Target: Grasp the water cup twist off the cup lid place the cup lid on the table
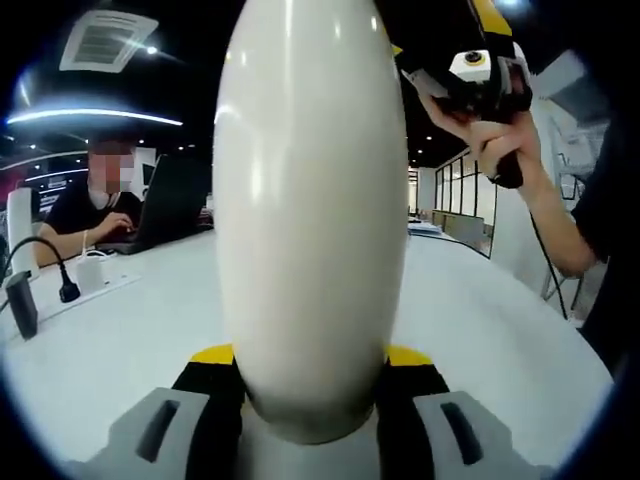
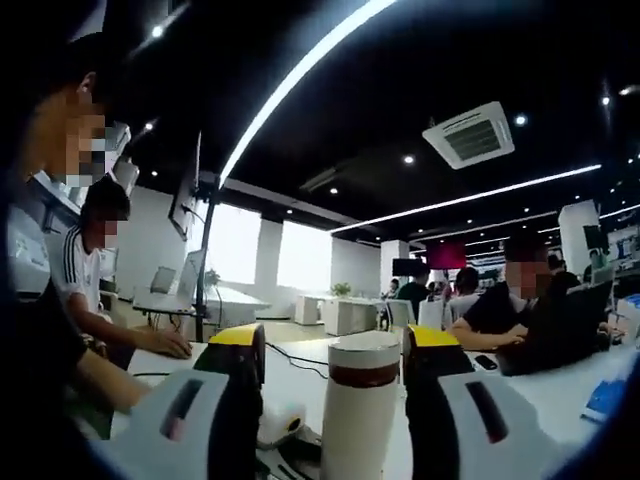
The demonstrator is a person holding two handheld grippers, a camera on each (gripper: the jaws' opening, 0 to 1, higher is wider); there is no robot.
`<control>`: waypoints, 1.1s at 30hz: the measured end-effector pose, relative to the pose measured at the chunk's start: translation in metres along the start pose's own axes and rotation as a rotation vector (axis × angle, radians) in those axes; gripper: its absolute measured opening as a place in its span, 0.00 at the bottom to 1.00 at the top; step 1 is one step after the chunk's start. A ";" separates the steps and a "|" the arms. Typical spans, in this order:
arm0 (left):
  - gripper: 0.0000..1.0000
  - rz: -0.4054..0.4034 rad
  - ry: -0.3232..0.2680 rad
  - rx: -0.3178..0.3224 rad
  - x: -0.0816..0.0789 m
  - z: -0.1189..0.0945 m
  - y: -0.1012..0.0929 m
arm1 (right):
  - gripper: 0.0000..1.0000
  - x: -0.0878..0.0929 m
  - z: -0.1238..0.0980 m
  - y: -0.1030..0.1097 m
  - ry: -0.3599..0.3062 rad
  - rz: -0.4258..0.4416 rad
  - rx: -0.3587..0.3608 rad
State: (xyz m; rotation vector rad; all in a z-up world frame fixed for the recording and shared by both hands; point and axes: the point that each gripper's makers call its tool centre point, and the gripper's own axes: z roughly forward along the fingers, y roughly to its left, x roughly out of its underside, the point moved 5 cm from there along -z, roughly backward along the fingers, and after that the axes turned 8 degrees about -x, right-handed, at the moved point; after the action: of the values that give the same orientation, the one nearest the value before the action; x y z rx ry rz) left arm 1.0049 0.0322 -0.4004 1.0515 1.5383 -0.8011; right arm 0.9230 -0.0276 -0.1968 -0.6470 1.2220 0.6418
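Note:
A tall white water cup [image 1: 310, 200] stands very close in the left gripper view, and my left gripper [image 1: 310, 362] is shut on its lower body, the yellow-tipped pads [image 1: 212, 356] pressed against both sides. The cup's top is cut off there. In the right gripper view the same cup [image 2: 356, 435] rises between the jaws, with a white lid [image 2: 365, 350] above a brown band. My right gripper [image 2: 336, 340] is open, its jaws flanking the lid with a gap on the left side. A hand holds the right gripper [image 1: 480, 70] up beside the cup's top.
The white table [image 1: 480, 320] spreads around the cup. At its far left a person works at a dark laptop [image 1: 165, 205], with a black cable and plug [image 1: 62, 285] nearby. Another laptop [image 2: 560, 335] and seated people line the table's far side.

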 end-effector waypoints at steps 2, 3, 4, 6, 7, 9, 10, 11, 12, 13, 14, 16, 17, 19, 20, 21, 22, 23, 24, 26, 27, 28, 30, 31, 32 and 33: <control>0.54 0.000 0.000 -0.002 0.000 0.000 0.000 | 0.57 0.003 -0.001 0.003 0.012 0.003 0.026; 0.54 -0.001 0.000 -0.003 0.000 0.000 -0.001 | 0.56 0.004 -0.002 0.005 0.015 0.007 0.035; 0.54 -0.001 0.000 -0.005 0.000 0.000 -0.001 | 0.56 0.006 -0.003 0.006 0.019 0.016 0.041; 0.54 -0.001 0.001 -0.006 0.000 0.000 -0.001 | 0.56 0.007 -0.004 0.007 0.027 0.026 0.057; 0.54 -0.001 0.000 -0.007 0.000 0.000 -0.001 | 0.56 0.006 -0.004 0.008 0.031 0.024 0.066; 0.54 -0.002 0.000 -0.008 0.000 0.000 -0.002 | 0.56 0.004 -0.004 0.008 0.028 0.020 0.076; 0.54 -0.002 0.001 -0.008 0.000 0.000 -0.002 | 0.56 0.002 -0.004 0.008 0.027 0.020 0.081; 0.54 -0.002 0.001 -0.008 0.000 0.000 -0.002 | 0.56 0.001 -0.004 0.008 0.026 0.018 0.086; 0.54 -0.002 0.001 -0.009 0.000 0.000 -0.002 | 0.56 0.000 -0.003 0.008 0.024 0.016 0.087; 0.54 -0.002 0.001 -0.009 0.000 0.000 -0.002 | 0.55 -0.001 -0.003 0.009 0.023 0.014 0.088; 0.54 -0.002 0.001 -0.009 0.000 0.000 -0.002 | 0.55 -0.002 -0.002 0.009 0.024 0.011 0.092; 0.54 -0.002 0.001 -0.010 0.000 0.000 -0.002 | 0.55 -0.003 -0.002 0.010 0.024 0.003 0.102; 0.54 -0.002 0.001 -0.010 0.000 0.000 -0.002 | 0.55 -0.003 -0.002 0.010 0.026 0.000 0.104; 0.54 -0.002 0.001 -0.010 0.000 0.001 -0.001 | 0.55 -0.001 -0.001 0.011 0.039 -0.006 0.108; 0.54 -0.002 0.001 -0.010 0.000 0.001 0.000 | 0.55 0.001 0.000 0.011 0.044 -0.007 0.107; 0.54 -0.002 0.001 -0.010 0.000 0.001 0.000 | 0.55 0.001 0.001 0.011 0.048 -0.006 0.108; 0.54 -0.002 0.001 -0.010 0.000 0.001 0.000 | 0.55 0.002 0.002 0.011 0.052 -0.004 0.109; 0.54 -0.002 0.001 -0.010 0.000 0.001 0.001 | 0.55 0.003 0.002 0.011 0.054 -0.003 0.110; 0.54 -0.002 0.001 -0.010 0.000 0.001 0.001 | 0.55 0.004 0.003 0.012 0.056 -0.002 0.110; 0.54 -0.002 0.001 -0.010 0.000 0.002 0.001 | 0.55 0.005 0.004 0.011 0.060 -0.001 0.116; 0.54 -0.002 0.001 -0.010 0.000 0.002 0.001 | 0.55 0.005 0.005 0.010 0.061 -0.001 0.116; 0.54 -0.002 0.001 -0.010 0.000 0.002 0.001 | 0.55 0.005 0.005 0.010 0.063 0.000 0.117; 0.54 -0.002 0.001 -0.010 0.000 0.001 0.001 | 0.55 0.006 0.008 0.010 0.071 -0.003 0.120; 0.54 -0.002 0.001 -0.010 0.000 0.001 0.001 | 0.55 0.006 0.009 0.010 0.076 -0.009 0.120; 0.54 -0.002 0.001 -0.010 0.000 0.001 0.001 | 0.55 0.007 0.010 0.010 0.085 -0.019 0.121; 0.54 -0.002 0.001 -0.010 0.000 0.001 0.001 | 0.55 0.008 0.011 0.010 0.099 -0.031 0.123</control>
State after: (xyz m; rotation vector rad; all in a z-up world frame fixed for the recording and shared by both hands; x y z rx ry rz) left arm 1.0062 0.0314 -0.4007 1.0437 1.5431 -0.7939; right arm 0.9242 -0.0116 -0.2033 -0.5995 1.3297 0.5094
